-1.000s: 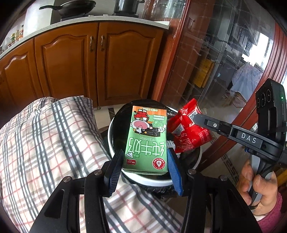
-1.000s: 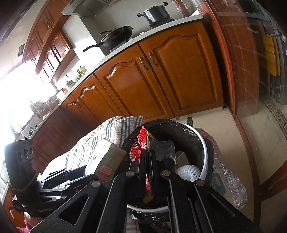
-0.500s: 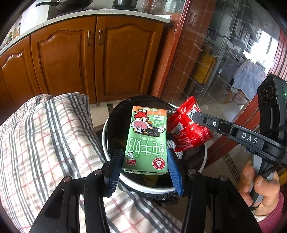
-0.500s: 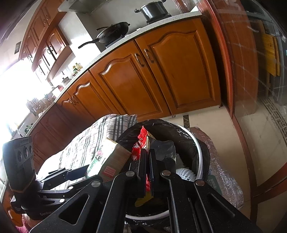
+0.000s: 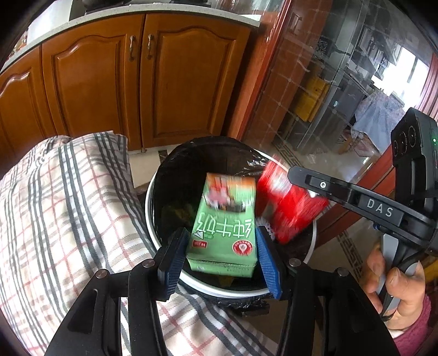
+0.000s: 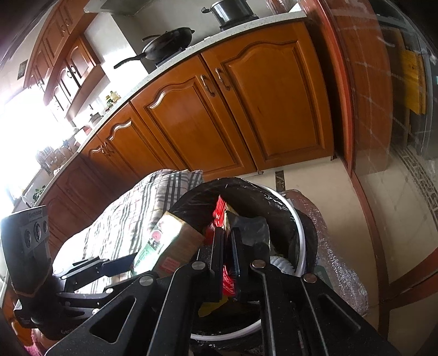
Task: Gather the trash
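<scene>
Fingers, left gripper: blue-padded, spreading, a green milk carton between them; a sliver of gap shows at each pad, and the carton's far end is motion-blurred, so it is probably slipping free rather than gripped.
Fingers, right gripper: black, narrow gap, parting; a red snack wrapper sits between them, blurred in the left wrist view, contact with the pads not clear.
Green milk carton: over the open mouth of the trash bin, tilted, printed face up.
Red snack wrapper: over the bin's right half, just beside the carton, at the tip of the right gripper's fingers.
Trash bin: round, white rim, black liner folded over the edge; white and dark scraps inside. Stands on pale floor tiles before wooden cabinet doors.
Plaid cloth: grey, red and white check, left of the bin, touching its rim.
Hand: wrapped round the right gripper's handle, pink sleeve cuff below.
Wok and steel pot: on the counter above the cabinets.
</scene>
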{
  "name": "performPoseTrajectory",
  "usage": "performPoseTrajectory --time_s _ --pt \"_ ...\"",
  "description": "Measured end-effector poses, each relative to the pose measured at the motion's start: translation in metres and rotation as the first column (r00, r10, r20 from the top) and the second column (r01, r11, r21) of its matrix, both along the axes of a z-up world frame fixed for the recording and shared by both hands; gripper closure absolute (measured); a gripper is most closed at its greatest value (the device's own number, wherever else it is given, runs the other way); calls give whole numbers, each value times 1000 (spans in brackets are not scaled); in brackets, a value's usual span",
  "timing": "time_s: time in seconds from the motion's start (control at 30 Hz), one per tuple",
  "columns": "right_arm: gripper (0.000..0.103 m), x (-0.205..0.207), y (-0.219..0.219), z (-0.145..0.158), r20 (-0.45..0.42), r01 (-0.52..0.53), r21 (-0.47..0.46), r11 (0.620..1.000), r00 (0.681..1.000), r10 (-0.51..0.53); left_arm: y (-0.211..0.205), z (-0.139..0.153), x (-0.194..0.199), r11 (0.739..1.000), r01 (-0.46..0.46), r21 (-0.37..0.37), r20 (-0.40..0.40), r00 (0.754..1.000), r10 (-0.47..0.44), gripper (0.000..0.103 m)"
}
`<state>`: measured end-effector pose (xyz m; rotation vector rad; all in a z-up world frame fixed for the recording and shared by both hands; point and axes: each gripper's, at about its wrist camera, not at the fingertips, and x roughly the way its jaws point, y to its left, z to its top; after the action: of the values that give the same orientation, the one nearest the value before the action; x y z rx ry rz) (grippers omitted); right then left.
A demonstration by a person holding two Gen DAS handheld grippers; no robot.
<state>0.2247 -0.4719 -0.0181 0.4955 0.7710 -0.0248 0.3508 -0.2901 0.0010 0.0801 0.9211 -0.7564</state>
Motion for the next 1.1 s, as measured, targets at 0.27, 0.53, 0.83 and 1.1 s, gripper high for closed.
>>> performPoseTrajectory --time_s 0.27,0.53,0.83,1.1 --pt "69 -8 1 4 27 9 24 1000 1000 -10 23 1 -2 998 -51 -48 -7 999 51 47" --pt "34 -26 22 7 82 16 51 999 996 -20 84 1 -24 975 -187 -119 11 982 189 33" --pt "23 -46 79 19 164 -25 20 999 986 22 167 -1 -70 921 -336 -196 4 939 343 30" --pt "11 -64 140 29 246 -73 -72 995 965 89 233 0 -114 879 -432 -200 30 894 447 30"
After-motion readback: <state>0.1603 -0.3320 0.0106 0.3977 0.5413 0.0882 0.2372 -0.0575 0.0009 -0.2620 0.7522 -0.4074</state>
